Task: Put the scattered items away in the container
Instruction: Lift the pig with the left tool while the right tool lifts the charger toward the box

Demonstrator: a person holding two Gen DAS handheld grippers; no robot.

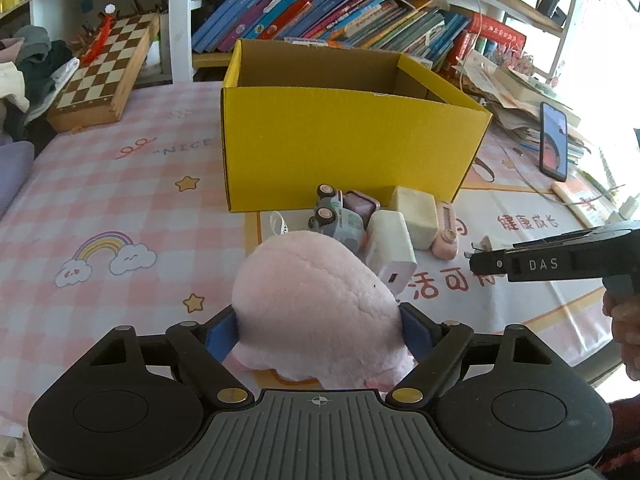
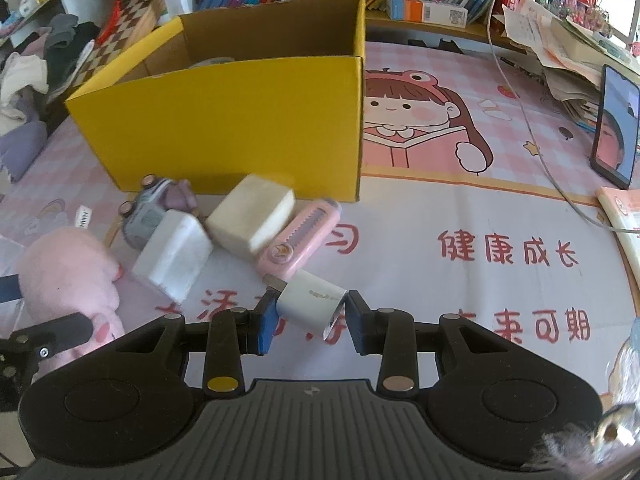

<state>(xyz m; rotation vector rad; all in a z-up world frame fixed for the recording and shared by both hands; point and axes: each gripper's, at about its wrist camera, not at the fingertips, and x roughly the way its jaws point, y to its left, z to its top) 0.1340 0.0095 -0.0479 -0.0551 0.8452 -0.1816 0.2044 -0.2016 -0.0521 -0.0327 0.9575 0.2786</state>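
left wrist view: the left gripper [image 1: 318,330] has its blue pads [image 1: 222,334] set wide on either flank of a pink plush toy [image 1: 316,312], touching its sides; whether they squeeze it i cannot tell. the plush sits on the pink checked table cover [image 1: 120,200], bulging up between the fingers and hiding their tips. just past it lies a small heap: a grey toy car [image 1: 338,220] tipped on its side, a white charger block [image 1: 390,250], a cream block [image 1: 414,216] and a pink oblong case [image 1: 445,236], all touching or nearly so. behind the heap stands the yellow cardboard box [image 1: 340,148], open at the top, its near wall just beyond the car. the right gripper [image 1: 480,262] reaches in from the right edge, beside the pink case. left of the box the cover lies bare up to a chessboard case [image 1: 104,76]; to the right a phone [image 1: 554,142] leans against stacked papers.

right wrist view: the right gripper [image 2: 308,314] stands narrow, its pads clamped on a small white plug adapter [image 2: 310,300], which sits tilted between them with its metal end toward the heap. the pink case [image 2: 298,240] is just ahead of it, then the cream block [image 2: 252,214] and charger block [image 2: 174,254], with the toy car [image 2: 146,212] at the box's foot. the plush [image 2: 68,276] is at the left with the other tool's finger against it. the box [image 2: 240,120] shows something pale inside, too hidden to name. right of the box the printed cover runs open to the phone [image 2: 614,128] and a trailing cable [image 2: 532,136].
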